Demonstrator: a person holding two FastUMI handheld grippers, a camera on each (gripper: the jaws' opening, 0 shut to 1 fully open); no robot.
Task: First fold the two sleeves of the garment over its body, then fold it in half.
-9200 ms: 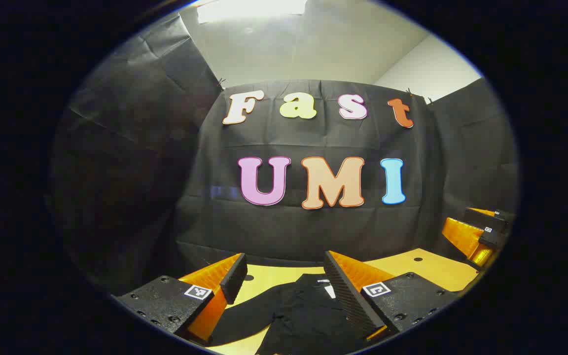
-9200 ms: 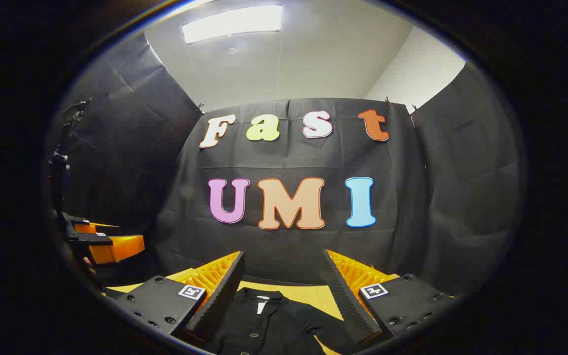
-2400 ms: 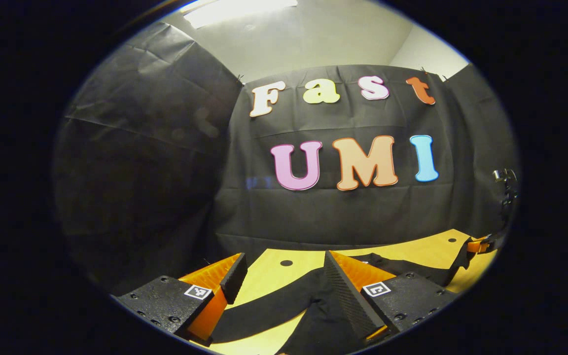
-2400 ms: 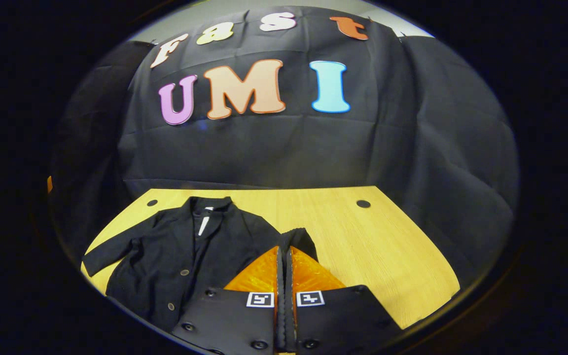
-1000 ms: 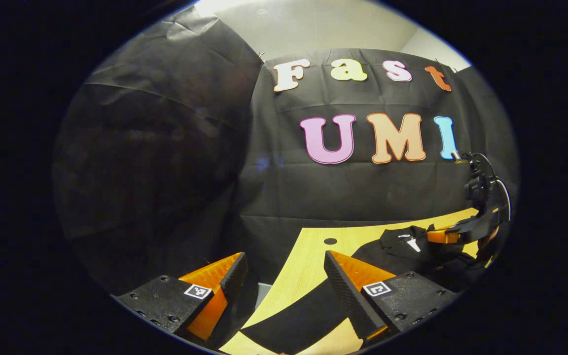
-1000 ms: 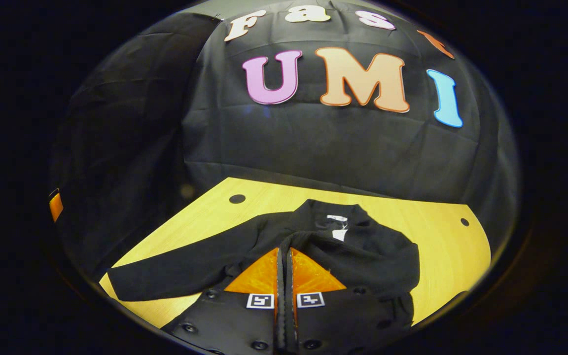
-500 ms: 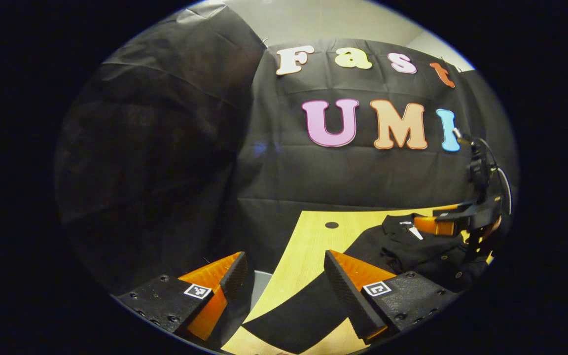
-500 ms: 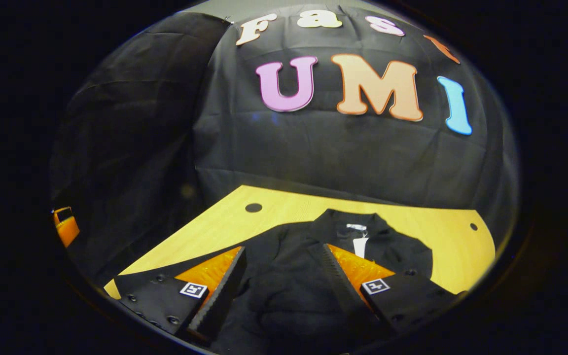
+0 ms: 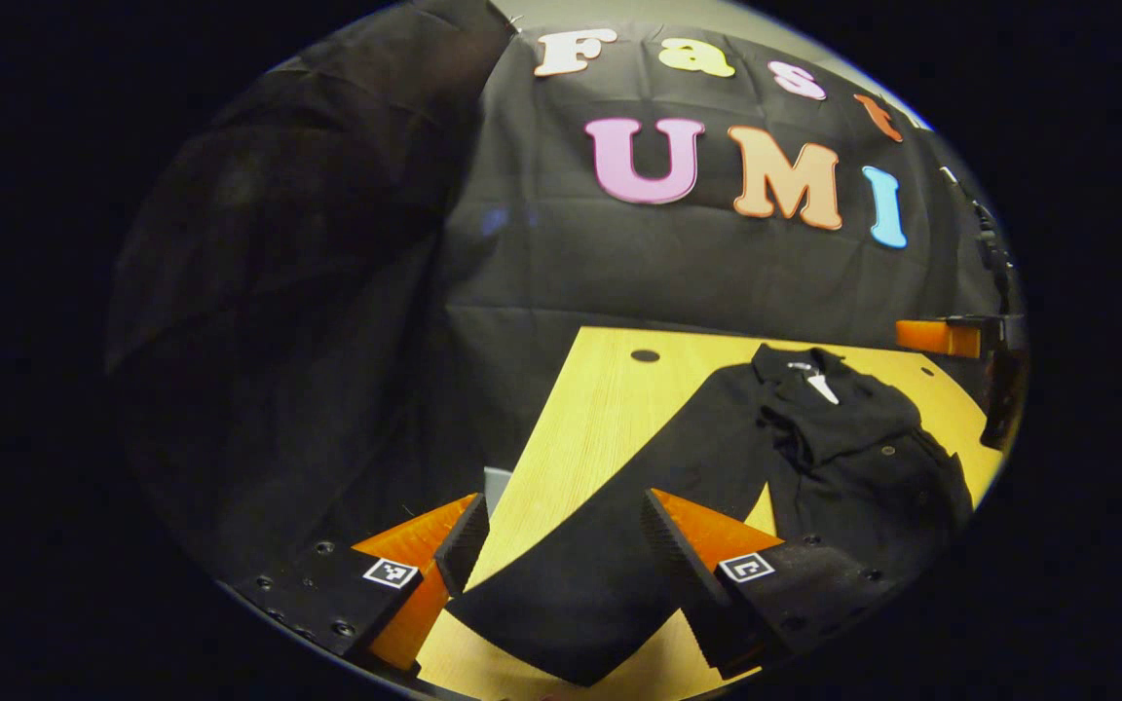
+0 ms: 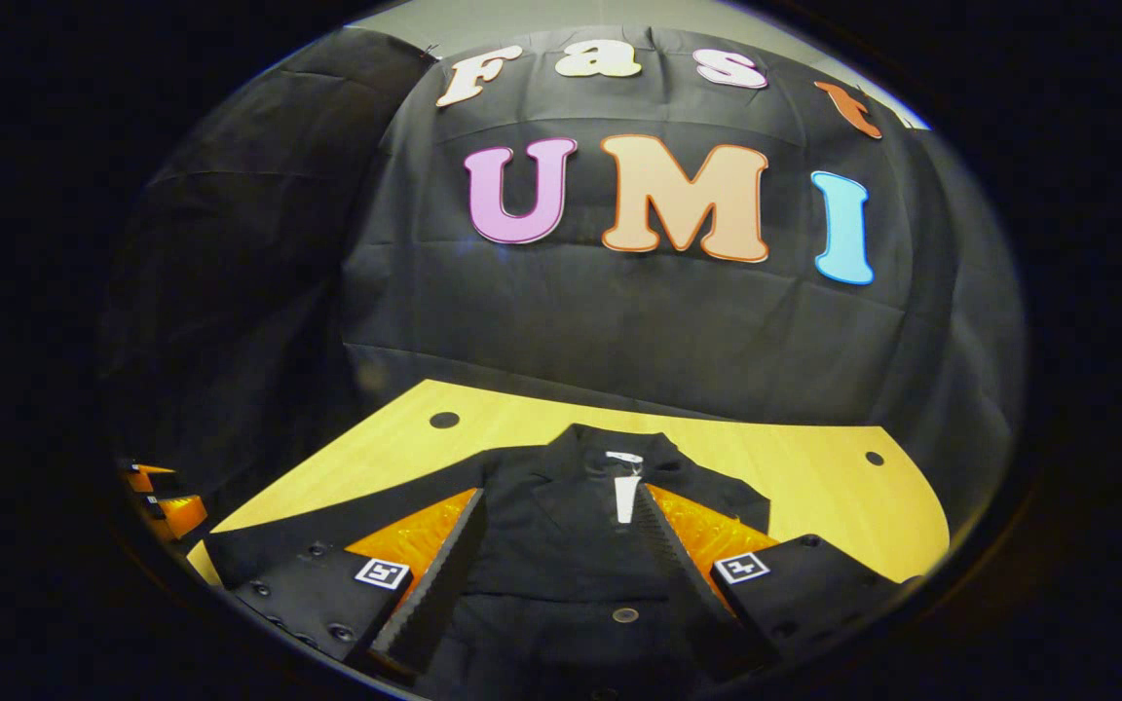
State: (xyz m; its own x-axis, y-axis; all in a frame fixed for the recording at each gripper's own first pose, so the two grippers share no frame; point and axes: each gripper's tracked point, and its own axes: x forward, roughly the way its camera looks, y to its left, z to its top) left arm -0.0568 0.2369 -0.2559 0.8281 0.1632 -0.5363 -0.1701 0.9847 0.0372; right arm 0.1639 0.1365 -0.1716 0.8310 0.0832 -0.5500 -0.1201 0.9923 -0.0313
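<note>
1. Black jacket [image 9: 843,458] lies face-up on the yellow wooden worktop [image 9: 590,428], collar toward the booth wall.
2. One sleeve looks already laid across the body, to judge by the bunched cloth below the collar.
3. Its other sleeve [image 9: 600,555] stretches out flat, unfolded.
4. Left tongs [image 9: 561,545] stand apart, straddling this sleeve's cuff without pinching it.
5. Right tongs [image 10: 551,555] hang apart above the chest.
6. Left to do: the second sleeve, then the halving fold.

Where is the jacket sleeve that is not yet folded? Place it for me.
In the left gripper view, the unfolded sleeve stretches diagonally across the wooden table from the jacket, its cuff lying between the open left gripper fingers.
</note>
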